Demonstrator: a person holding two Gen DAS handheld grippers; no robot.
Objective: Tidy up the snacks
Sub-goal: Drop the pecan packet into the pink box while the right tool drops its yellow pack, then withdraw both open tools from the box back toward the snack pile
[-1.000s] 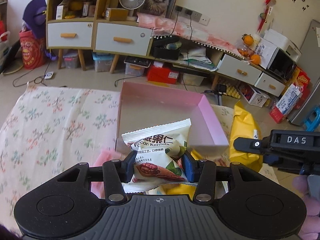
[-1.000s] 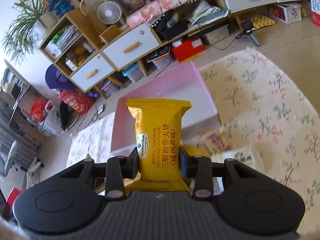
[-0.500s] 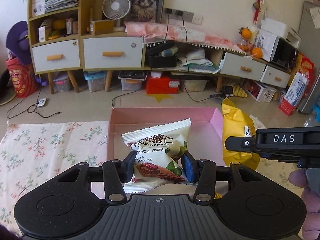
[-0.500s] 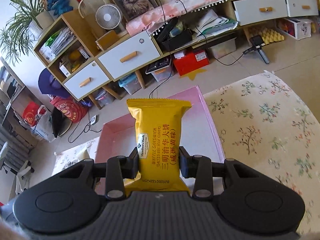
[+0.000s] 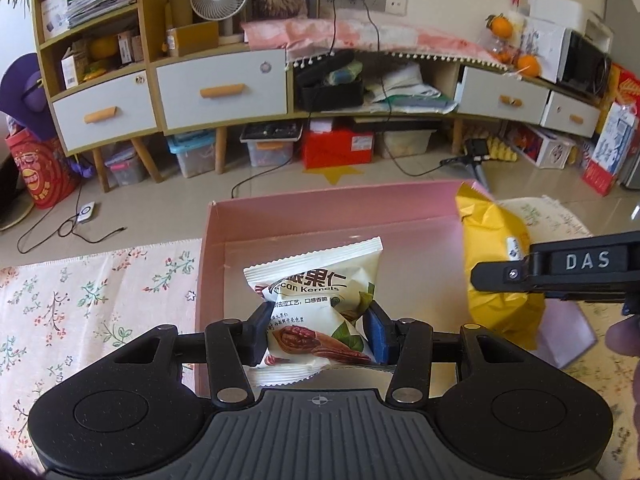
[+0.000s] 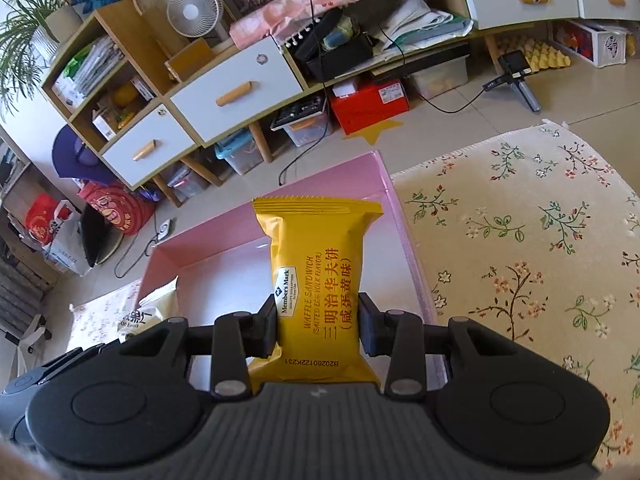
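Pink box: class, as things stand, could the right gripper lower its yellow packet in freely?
Probably yes: the right gripper holds the yellow packet above the pink box, whose floor below looks bare.

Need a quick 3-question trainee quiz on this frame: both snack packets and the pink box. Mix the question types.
1. True or false: the left hand-held gripper is shut on the white pecan packet.
2. Multiple choice: the yellow waffle sandwich packet in the right hand-held gripper is A) lying flat in the box, B) clamped between the pads above the pink box, C) on the floral cloth.
3. Fill in: the brand printed on the yellow packet is ____.

Key: 1 true; 2 B; 3 Member's Mark.
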